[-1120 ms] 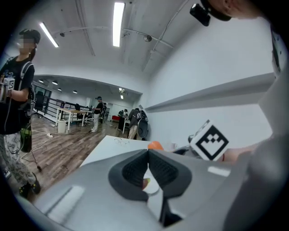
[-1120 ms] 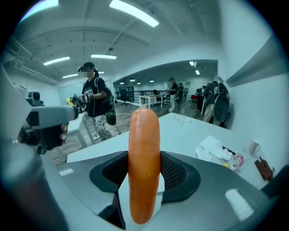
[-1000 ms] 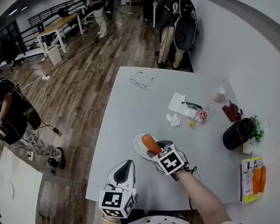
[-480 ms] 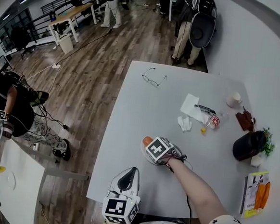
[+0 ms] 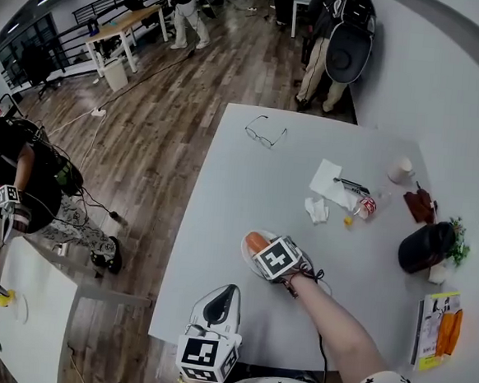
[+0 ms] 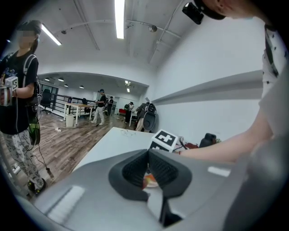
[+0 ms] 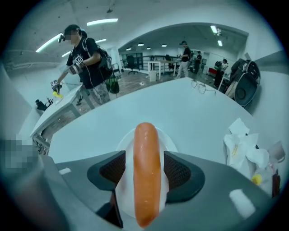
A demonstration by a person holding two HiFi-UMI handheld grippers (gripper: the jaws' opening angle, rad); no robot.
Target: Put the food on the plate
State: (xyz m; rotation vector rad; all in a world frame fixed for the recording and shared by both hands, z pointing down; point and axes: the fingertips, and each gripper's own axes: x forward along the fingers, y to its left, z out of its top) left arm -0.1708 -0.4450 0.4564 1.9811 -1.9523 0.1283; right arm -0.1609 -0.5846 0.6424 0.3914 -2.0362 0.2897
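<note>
Over the white table (image 5: 240,187), the right tool (image 7: 144,175), arm outstretched, opens its jaws around the sausage (image 7: 146,140) on the plate (image 7: 167,144).

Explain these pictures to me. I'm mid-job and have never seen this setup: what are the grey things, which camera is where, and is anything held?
There is no robot here. A person holds a grey two-jaw claw in each hand. The head view comes from a camera on the person's head, looking down at a white table. The other two views come from a camera riding on each claw, looking along its jaws.

The right claw sits over a round white plate. A smooth orange sausage lies between its jaws. The jaws are opening and the pads stand clear of it, so it seems to rest on the plate, ungripped.

The left claw is shut on nothing, near the table's front edge. Further back lie wire-rimmed spectacles and crumpled white paper napkins.
</note>
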